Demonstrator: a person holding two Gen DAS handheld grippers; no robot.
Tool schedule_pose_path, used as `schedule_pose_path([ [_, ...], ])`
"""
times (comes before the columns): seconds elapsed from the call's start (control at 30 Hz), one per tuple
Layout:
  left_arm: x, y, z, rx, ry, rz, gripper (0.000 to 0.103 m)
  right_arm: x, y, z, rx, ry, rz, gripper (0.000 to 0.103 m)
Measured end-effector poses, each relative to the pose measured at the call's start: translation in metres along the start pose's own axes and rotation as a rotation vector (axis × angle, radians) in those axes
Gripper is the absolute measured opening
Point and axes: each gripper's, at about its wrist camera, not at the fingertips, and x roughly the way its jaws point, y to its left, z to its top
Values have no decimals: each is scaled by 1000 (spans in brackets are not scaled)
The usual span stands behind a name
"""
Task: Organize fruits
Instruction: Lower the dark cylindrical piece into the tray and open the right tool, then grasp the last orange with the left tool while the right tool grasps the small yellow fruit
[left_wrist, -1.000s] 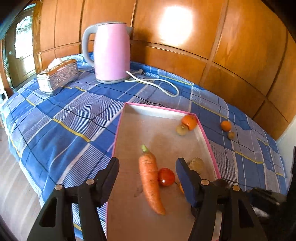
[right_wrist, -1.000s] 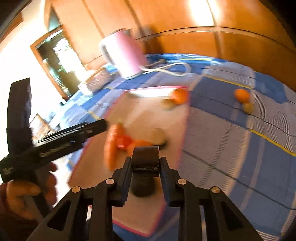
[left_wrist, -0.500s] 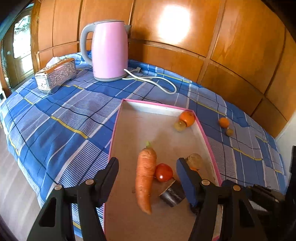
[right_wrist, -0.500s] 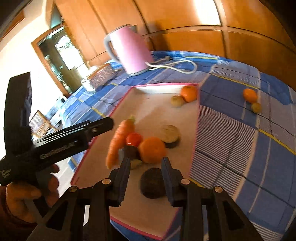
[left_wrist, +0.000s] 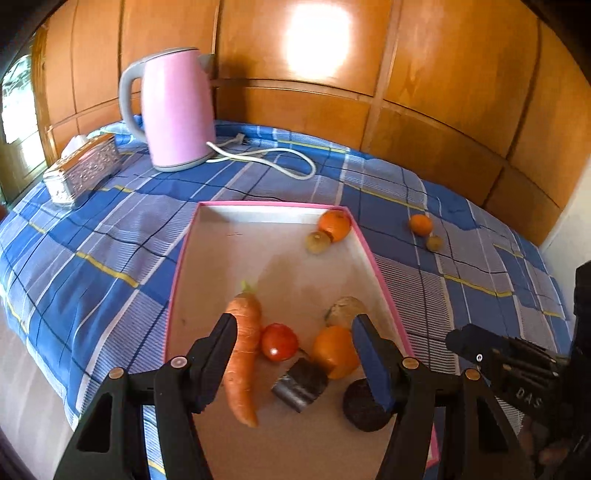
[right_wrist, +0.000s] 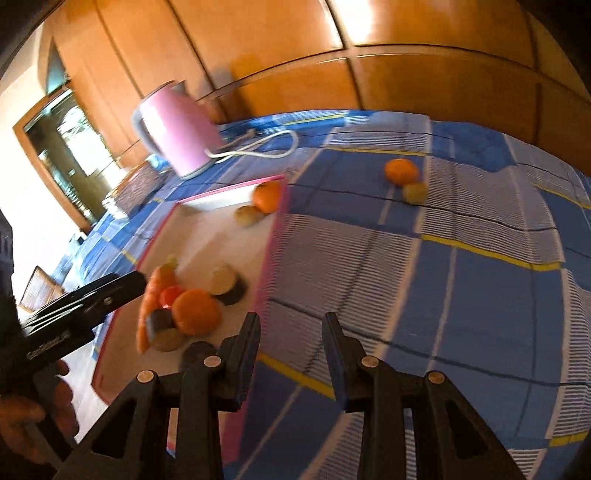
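Observation:
A pink-rimmed tray (left_wrist: 373, 254) on the blue checked cloth holds a carrot (left_wrist: 242, 354), a tomato (left_wrist: 279, 341), an orange (left_wrist: 334, 350), a dark cut piece (left_wrist: 301, 384) and a dark round fruit (left_wrist: 365, 410). A second orange (left_wrist: 334, 225) and a small pale fruit (left_wrist: 317, 242) lie at its far end. My left gripper (left_wrist: 294, 332) hovers open above the near fruits, gripping nothing. Open and empty too, my right gripper (right_wrist: 291, 321) sits over the tray's right rim (right_wrist: 271, 243). Outside on the cloth lie an orange (right_wrist: 401, 171) and a small pale fruit (right_wrist: 413, 192).
A pink kettle (left_wrist: 173, 110) with a white cord (left_wrist: 273, 153) stands at the back of the table, a silver tissue box (left_wrist: 83, 168) to its left. Wooden panelling closes the back and right. The cloth (right_wrist: 461, 277) right of the tray is bare apart from the two fruits.
My right gripper let go of the dark round fruit into the tray's near end, then swung right over the rim. The left gripper shifted a little along the tray, still open.

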Motion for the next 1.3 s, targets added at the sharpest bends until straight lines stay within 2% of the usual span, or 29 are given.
schedule_pose_path([
  [0.33, 11, -28, 4, 59, 26, -32, 65, 1, -38, -2, 85, -2, -64, 35],
  [0.67, 26, -54, 8, 109, 56, -84, 65, 6, -63, 8, 113, -16, -119, 35],
  [0.87, 35, -63, 18, 116, 60, -112, 65, 16, -69, 25, 60, -43, -162, 35],
  [0.97, 40, -67, 23, 120, 64, -127, 65, 27, -74, 38, 56, -34, -155, 35],
  [1.3, 68, -76, 53, 111, 91, -161, 65, 71, -89, 94, 32, -34, -196, 35],
])
